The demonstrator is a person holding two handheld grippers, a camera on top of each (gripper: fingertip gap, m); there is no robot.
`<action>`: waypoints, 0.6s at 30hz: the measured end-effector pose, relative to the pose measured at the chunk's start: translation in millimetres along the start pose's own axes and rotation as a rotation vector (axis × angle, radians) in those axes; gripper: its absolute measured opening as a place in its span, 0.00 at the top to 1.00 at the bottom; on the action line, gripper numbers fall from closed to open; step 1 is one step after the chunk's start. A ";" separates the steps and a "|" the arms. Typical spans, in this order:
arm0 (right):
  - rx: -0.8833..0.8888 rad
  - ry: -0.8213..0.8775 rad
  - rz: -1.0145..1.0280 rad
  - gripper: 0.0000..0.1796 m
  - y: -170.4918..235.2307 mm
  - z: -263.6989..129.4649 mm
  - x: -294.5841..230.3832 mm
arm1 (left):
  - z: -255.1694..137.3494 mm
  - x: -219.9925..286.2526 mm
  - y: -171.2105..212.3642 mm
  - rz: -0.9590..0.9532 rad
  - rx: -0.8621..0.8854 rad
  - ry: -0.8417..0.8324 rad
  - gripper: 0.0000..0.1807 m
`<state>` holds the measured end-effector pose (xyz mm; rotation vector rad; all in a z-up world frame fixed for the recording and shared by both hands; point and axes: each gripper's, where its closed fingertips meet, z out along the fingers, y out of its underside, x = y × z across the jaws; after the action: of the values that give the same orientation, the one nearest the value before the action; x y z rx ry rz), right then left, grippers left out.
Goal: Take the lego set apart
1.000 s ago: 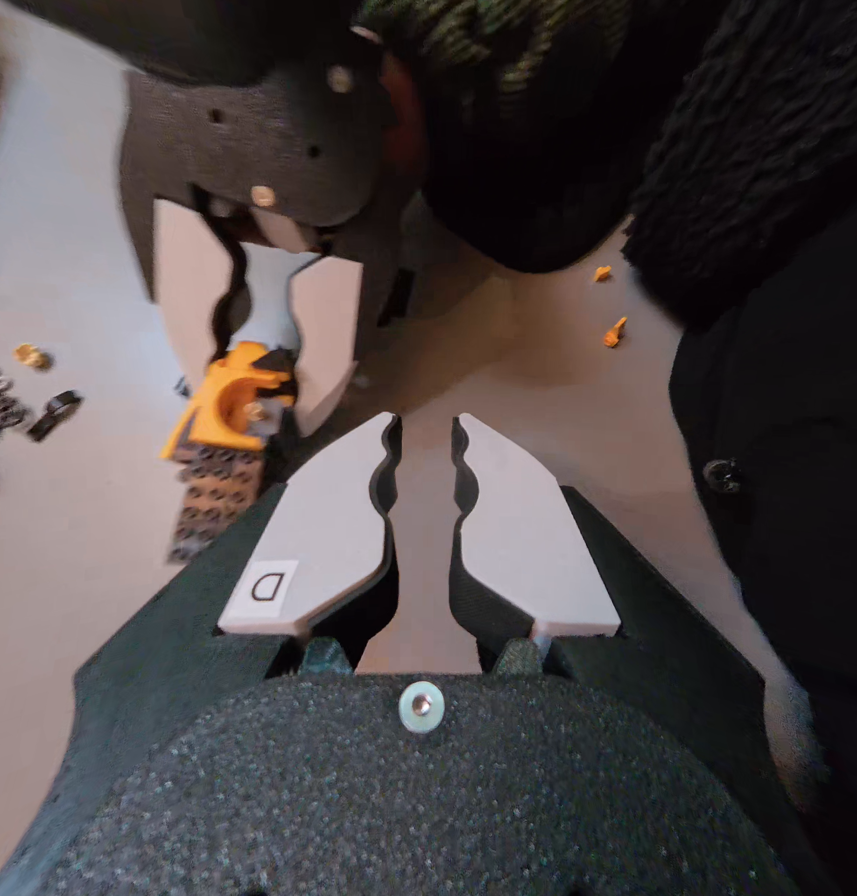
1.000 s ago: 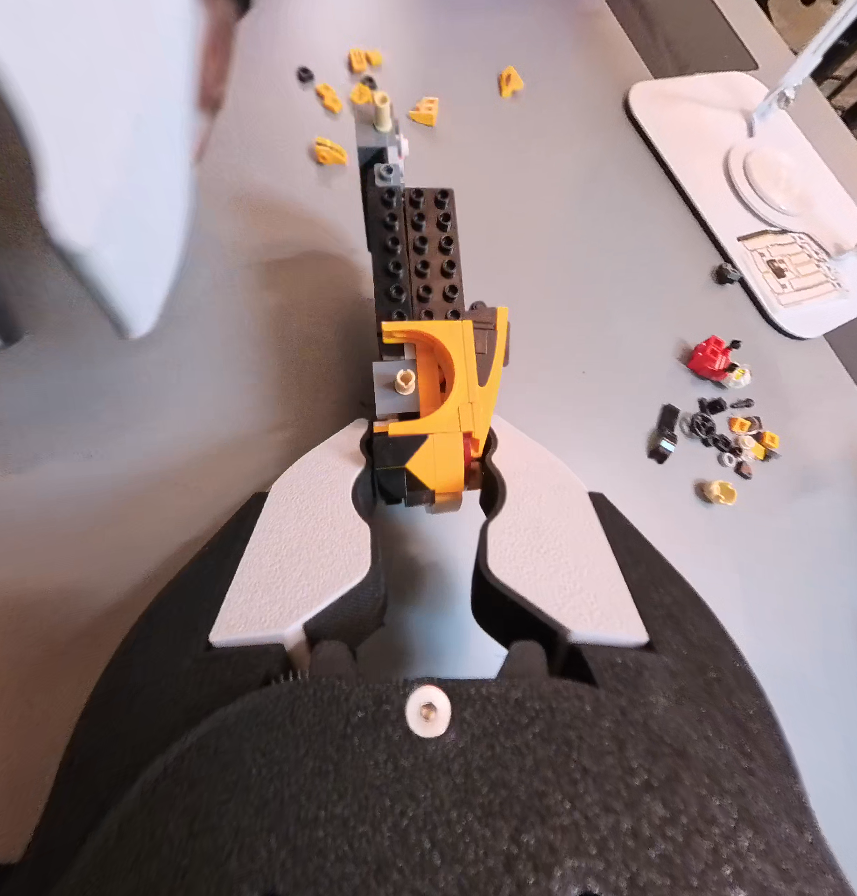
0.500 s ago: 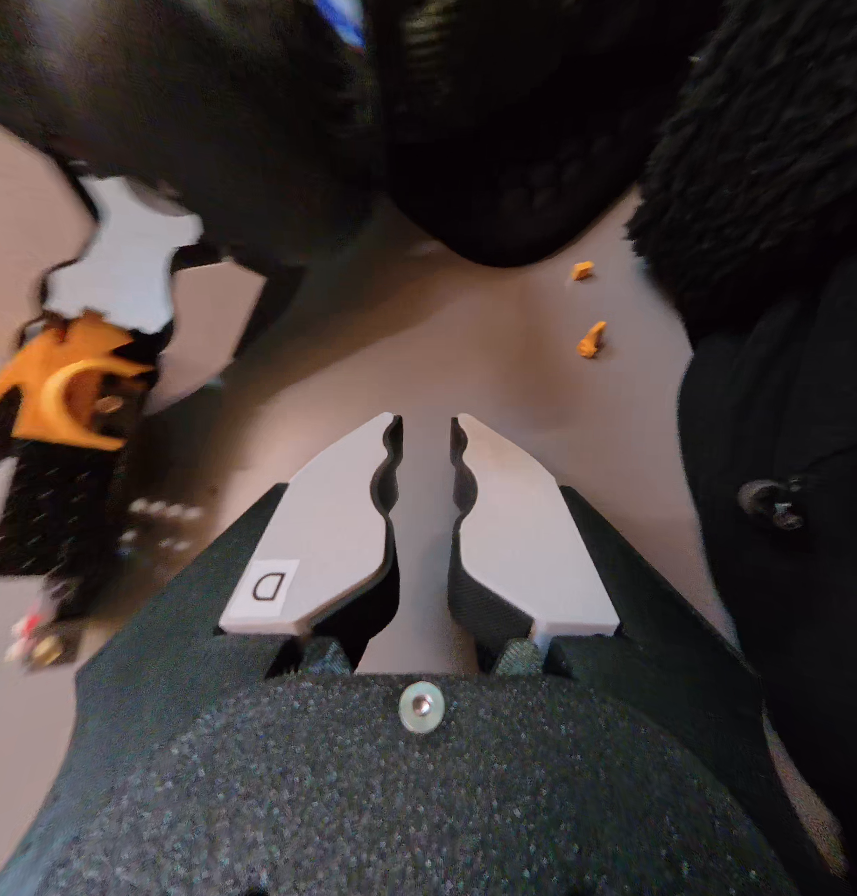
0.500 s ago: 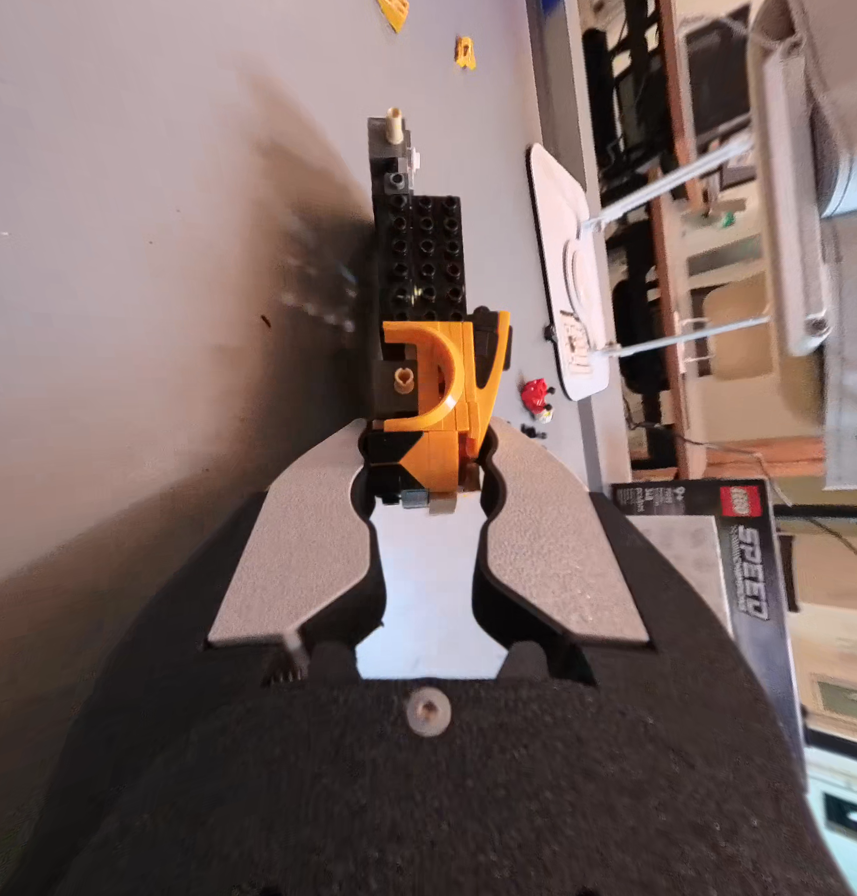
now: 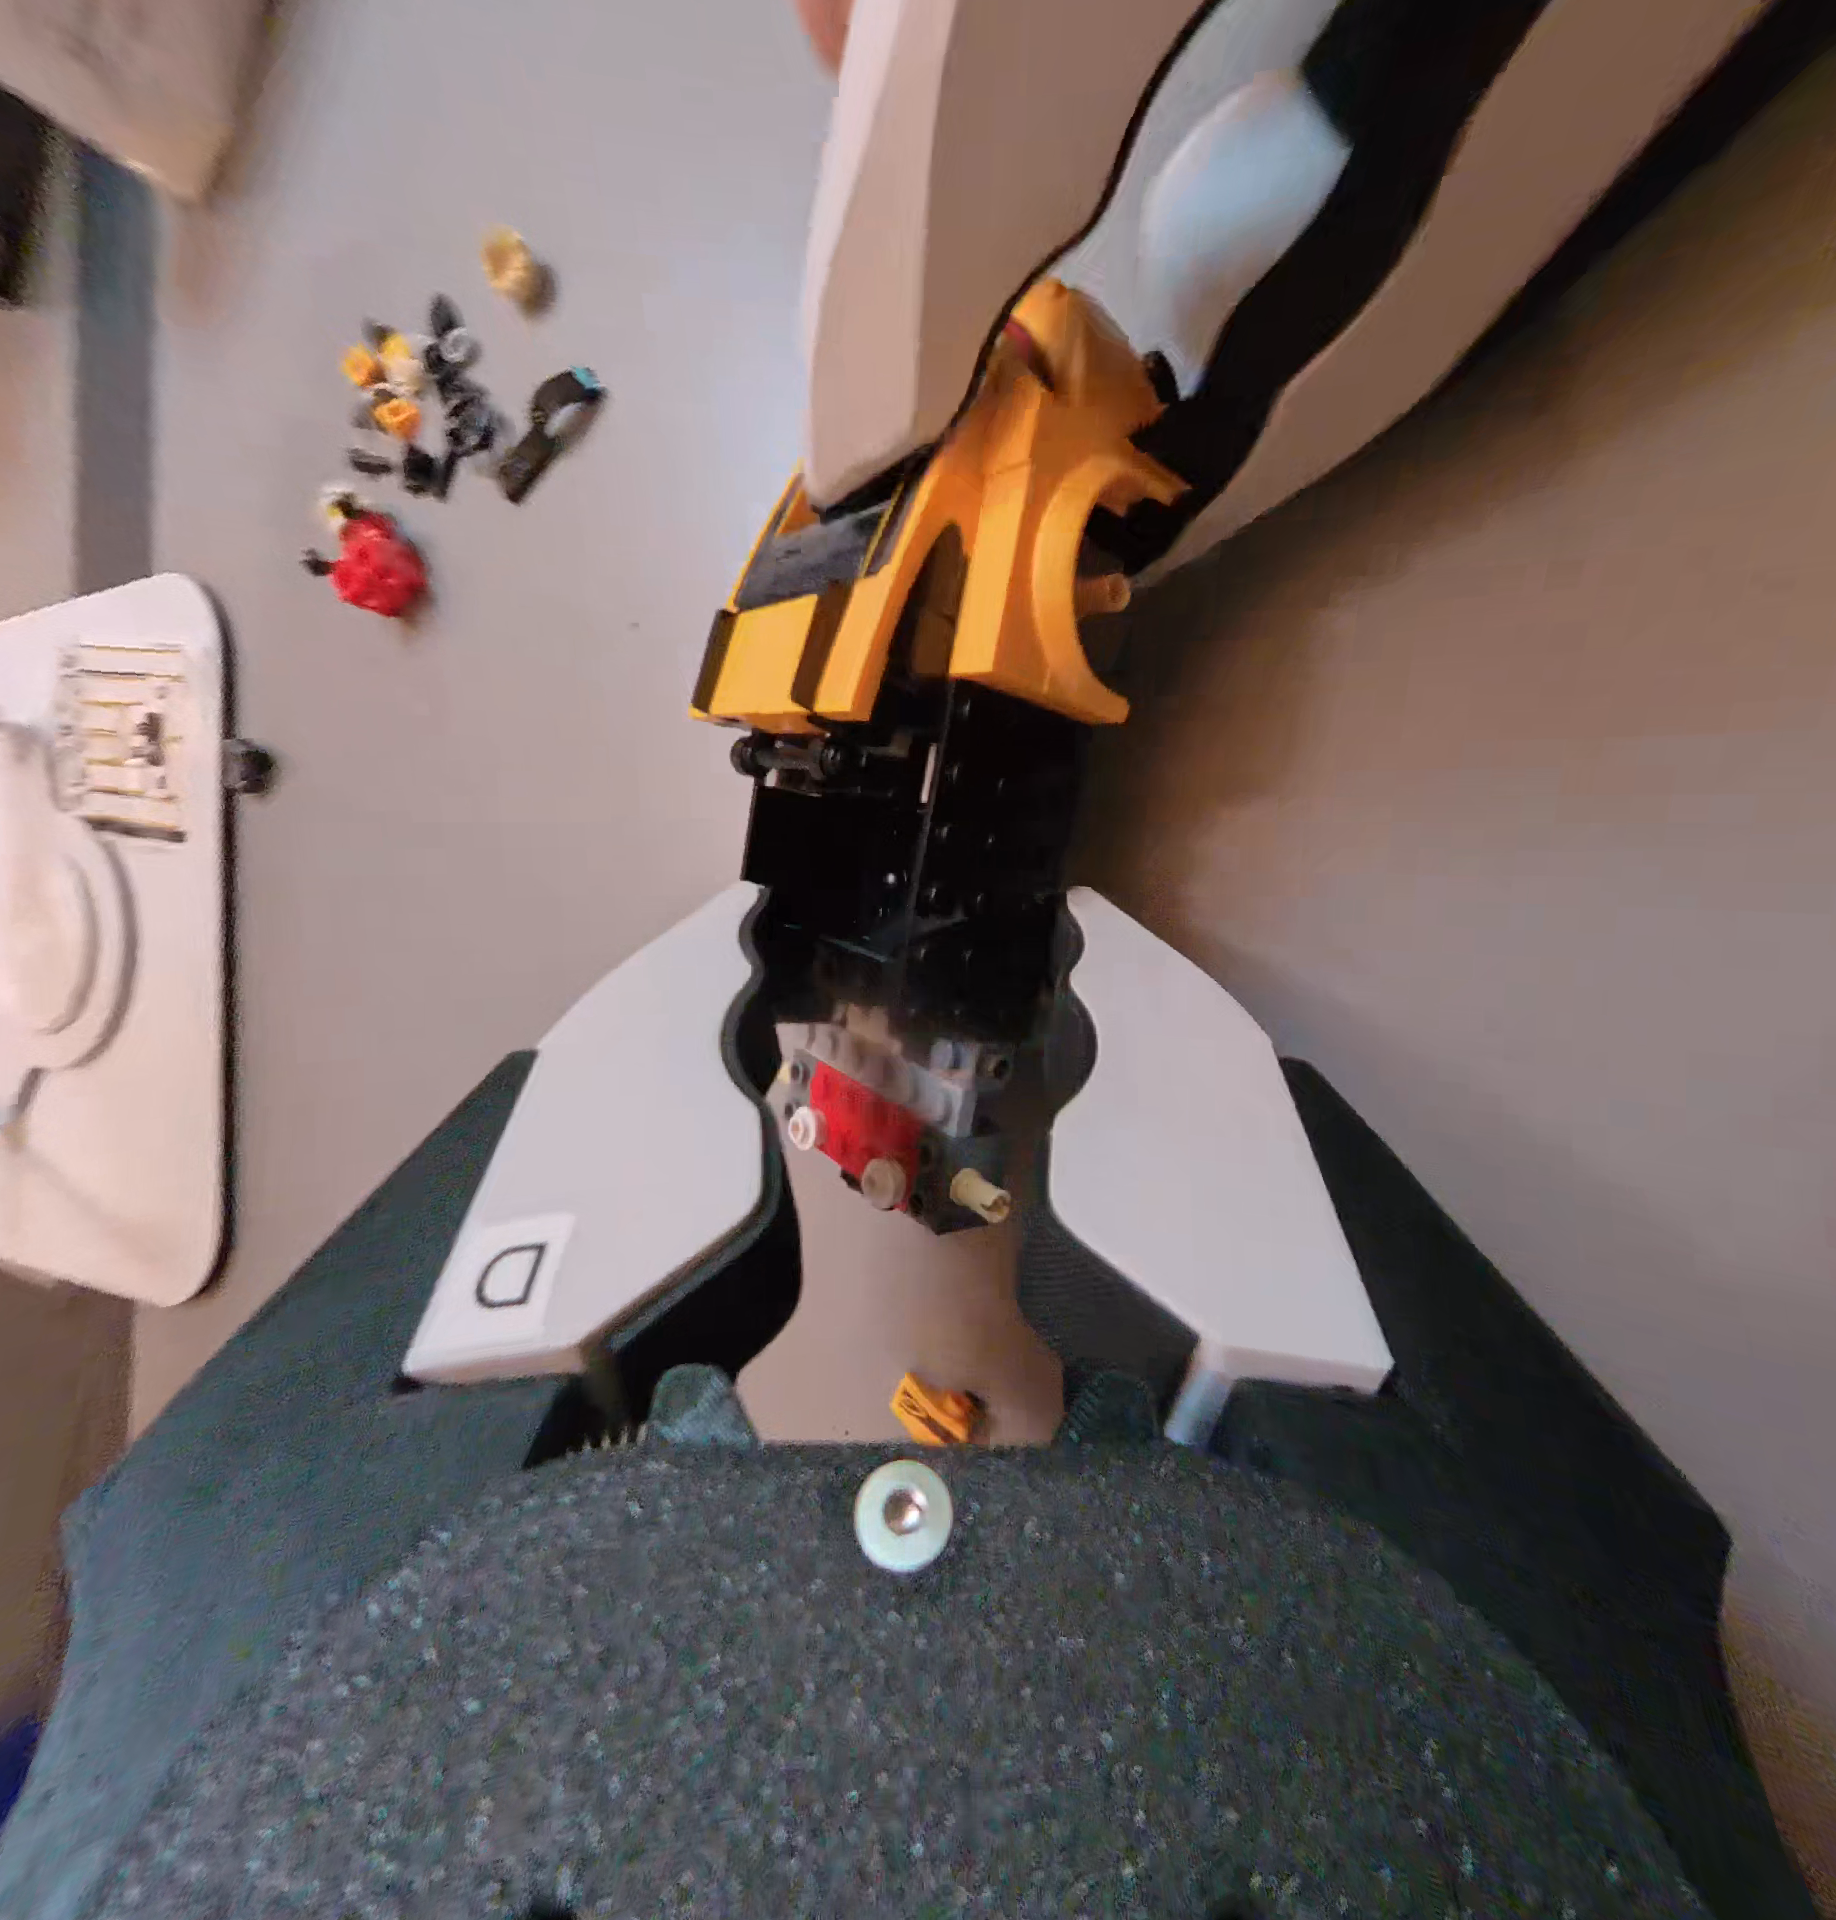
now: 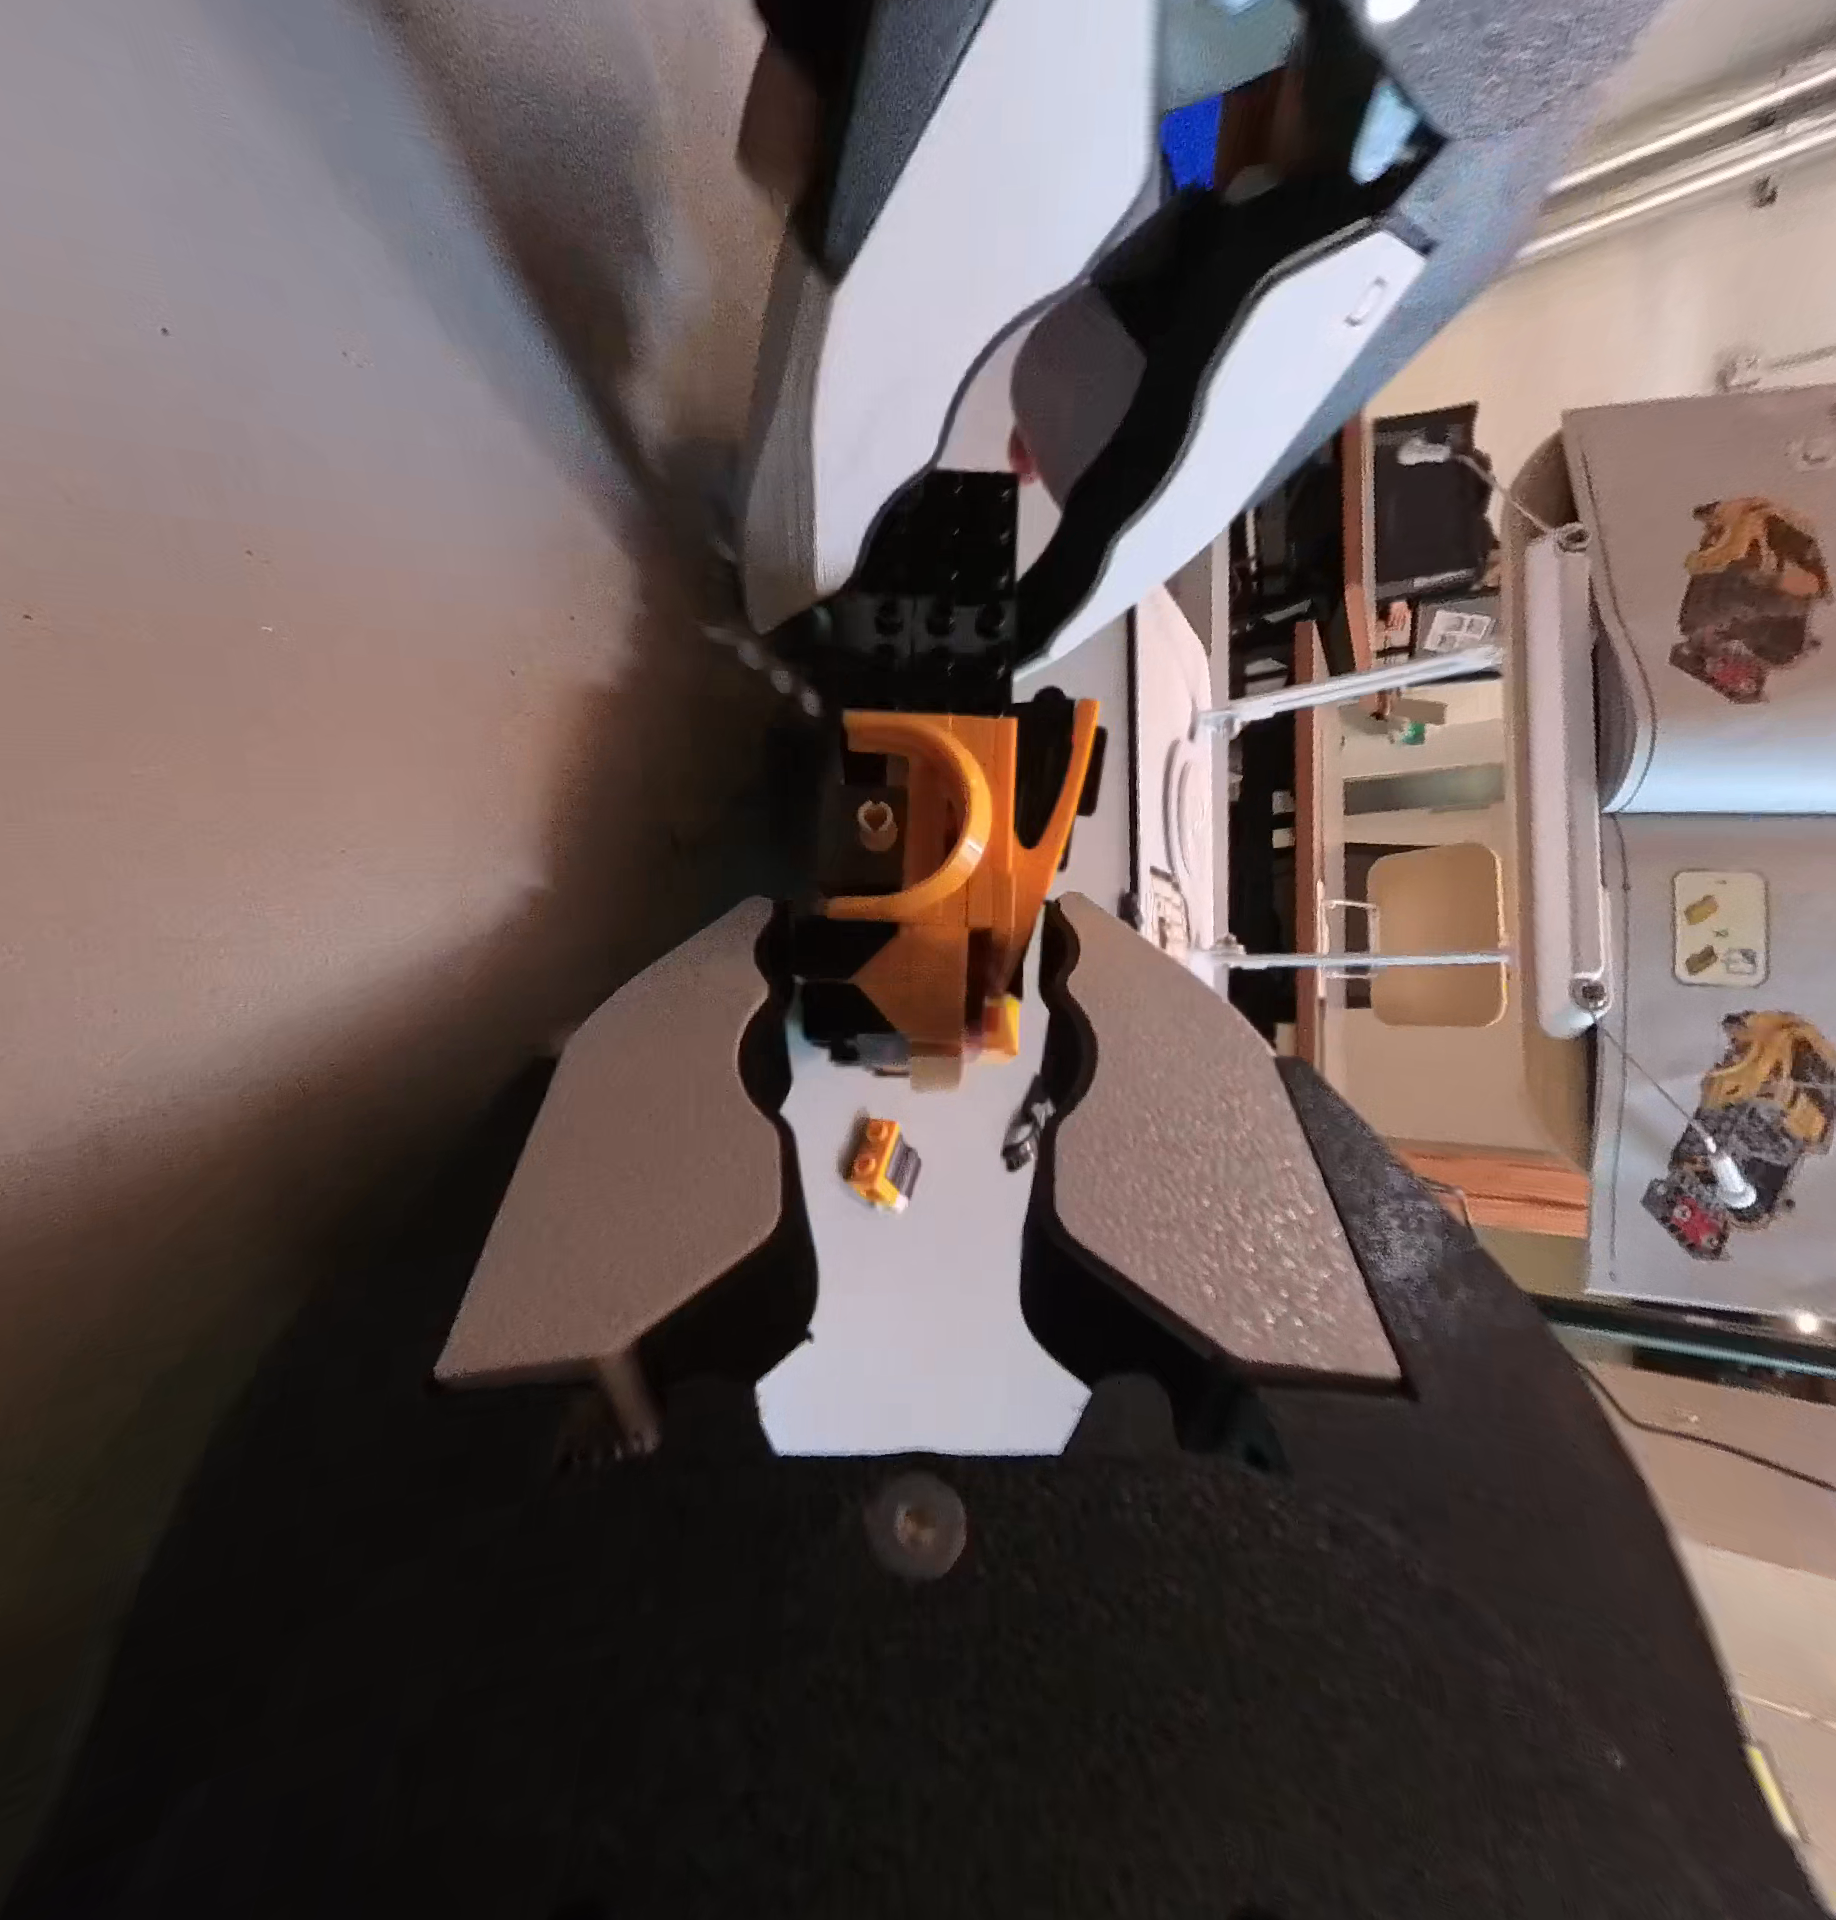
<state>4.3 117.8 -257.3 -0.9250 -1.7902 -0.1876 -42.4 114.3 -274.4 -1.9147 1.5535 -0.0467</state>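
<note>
Bricks of the half-stripped lego model (image 5: 898,790), an orange-and-black plastic chassis with a grey and red studded tail, hang between my two tools above the grey tabletop (image 5: 540,727), clear of the surface. My left gripper (image 5: 909,940) is clamped on the black studded plate end, its white fingers (image 5: 644,1122) pressing either flank, with the red and grey tail reaching back toward my camera. My right gripper (image 6: 903,940) is clenched on the opposite orange nose, where the curved wheel arch sits just beyond my fingertips. I judge this end-to-end hold is meant to let me bend or pull the orange front off the black base, each tool bracing against the other. Far to the left on the table lies a scatter of small loose pieces (image 5: 446,405), black, orange and one red lump, beside a white rounded pad (image 5: 187,935); they are well apart from the model, so nothing gets knocked. One small orange brick (image 5: 929,1408) rests on the table near my left gripper's base, under the model.
</note>
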 end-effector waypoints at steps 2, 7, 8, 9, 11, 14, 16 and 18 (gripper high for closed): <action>-0.004 -0.019 0.068 0.72 3.2 -10.0 5.1 | 1.6 -6.8 2.5 -0.019 -0.034 -0.057 0.80; 0.071 -0.235 0.460 0.75 -12.6 -55.6 10.4 | 3.0 -14.2 7.3 -0.012 -0.071 -0.165 0.74; 0.096 -0.282 0.531 0.75 -17.5 -67.3 9.7 | 0.7 -12.1 7.2 -0.030 -0.068 -0.150 0.70; 0.111 -0.338 0.578 0.76 -20.4 -79.2 5.0 | -2.2 -9.5 8.0 -0.048 -0.069 -0.135 0.66; 0.114 -0.474 0.649 0.77 -22.7 -103.5 -13.1 | -11.9 -2.1 3.3 -0.061 -0.026 -0.126 0.67; 0.090 -0.689 0.702 0.79 -29.0 -142.4 -51.9 | -26.5 30.7 -16.5 -0.071 0.087 -0.046 0.69; 0.036 -0.774 0.675 0.79 -31.4 -163.0 -78.4 | -34.6 66.0 -35.1 -0.100 0.175 0.068 0.70; -0.001 -0.851 0.637 0.79 -37.3 -181.9 -103.8 | -41.7 105.0 -54.0 -0.116 0.249 0.188 0.72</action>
<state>127.3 -55.7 -257.9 -1.6816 -2.1064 0.7079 17.2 6.3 -253.2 -1.8397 1.4759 -0.4603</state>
